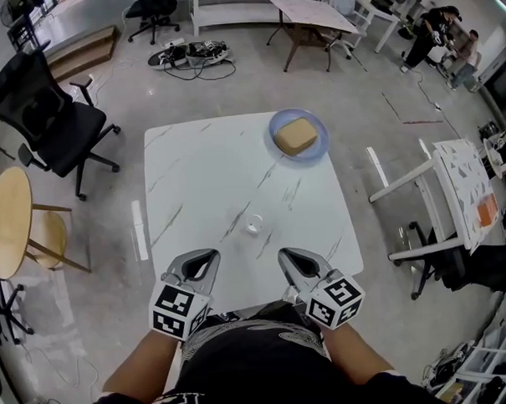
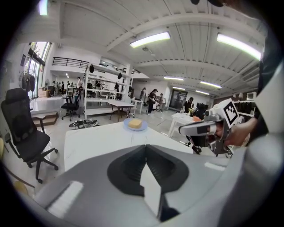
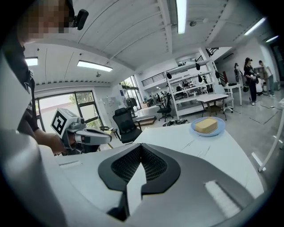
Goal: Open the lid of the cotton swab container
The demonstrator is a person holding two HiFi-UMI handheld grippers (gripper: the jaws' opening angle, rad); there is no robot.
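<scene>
The left tool [image 1: 210, 257] and the right tool [image 1: 285, 257] are side by side low in the frame, over the near edge of the white table [image 1: 193, 183]. Both are shut tight with nothing in them. The small clear cotton swab container [image 1: 254, 225] stands mid-frame, just above and between them, untouched. A blue plate [image 1: 276, 125] sits further up.

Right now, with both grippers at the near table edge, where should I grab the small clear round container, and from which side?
The small clear round container stands alone on the white marbled table, with nothing close beside it. So probably take its round side wall, low down, coming in from the near edge. Its lid is too small to make out.
</scene>
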